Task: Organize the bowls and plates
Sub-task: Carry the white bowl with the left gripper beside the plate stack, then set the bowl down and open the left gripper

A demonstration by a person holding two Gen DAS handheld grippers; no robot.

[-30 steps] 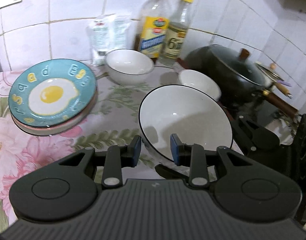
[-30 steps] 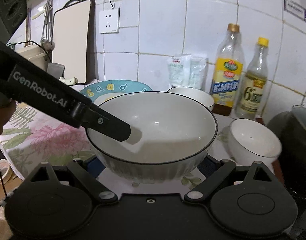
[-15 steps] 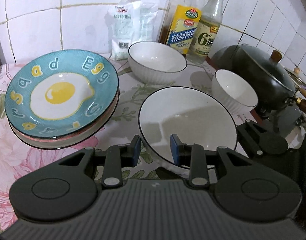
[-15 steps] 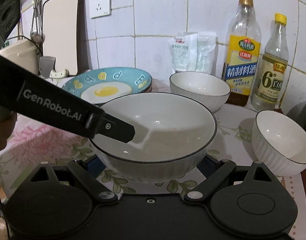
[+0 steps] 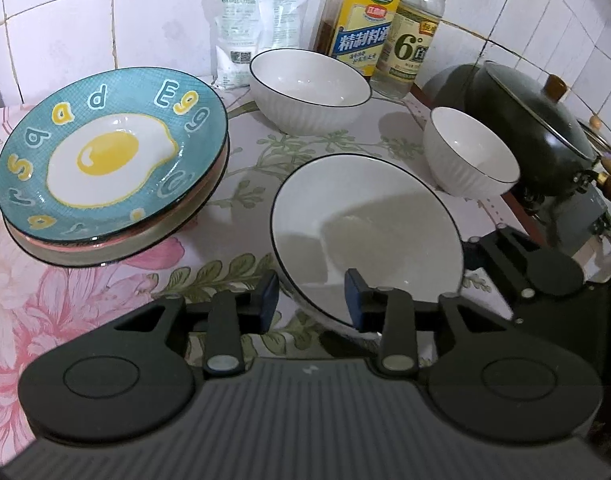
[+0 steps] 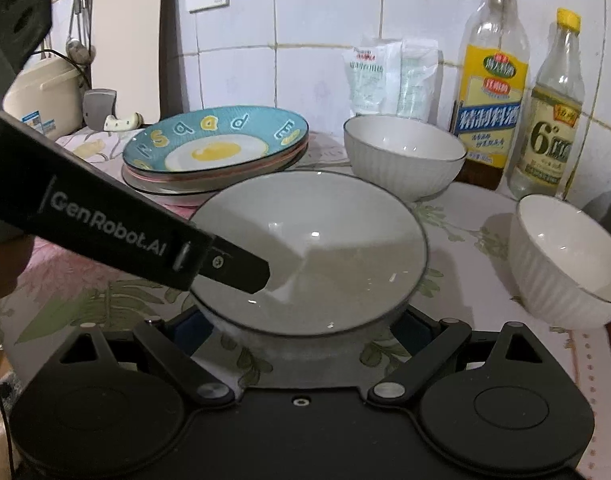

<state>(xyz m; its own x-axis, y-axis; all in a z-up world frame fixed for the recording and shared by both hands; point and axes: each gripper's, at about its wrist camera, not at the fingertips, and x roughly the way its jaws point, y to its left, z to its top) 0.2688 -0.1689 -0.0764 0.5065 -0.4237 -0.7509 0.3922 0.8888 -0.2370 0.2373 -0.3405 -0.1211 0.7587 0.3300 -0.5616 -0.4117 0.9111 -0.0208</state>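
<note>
The big bowl (image 6: 311,252) sits low centre in the right wrist view, with the right gripper (image 6: 301,320) spread wide around its base, jaws either side of it; can't tell if they're actually pressing on it. The left gripper (image 5: 311,300) straddles the bowl's near rim, jaws apart, one finger (image 6: 241,268) reaching inside; egg plate (image 5: 109,152) stacked on other plates at left; medium bowl (image 5: 309,90) top centre, small bowl (image 5: 471,160) right of centre, all on the floral cloth (image 5: 65,300).

The large bowl (image 6: 309,252) hides the right gripper's fingertips (grip unclear).
</note>
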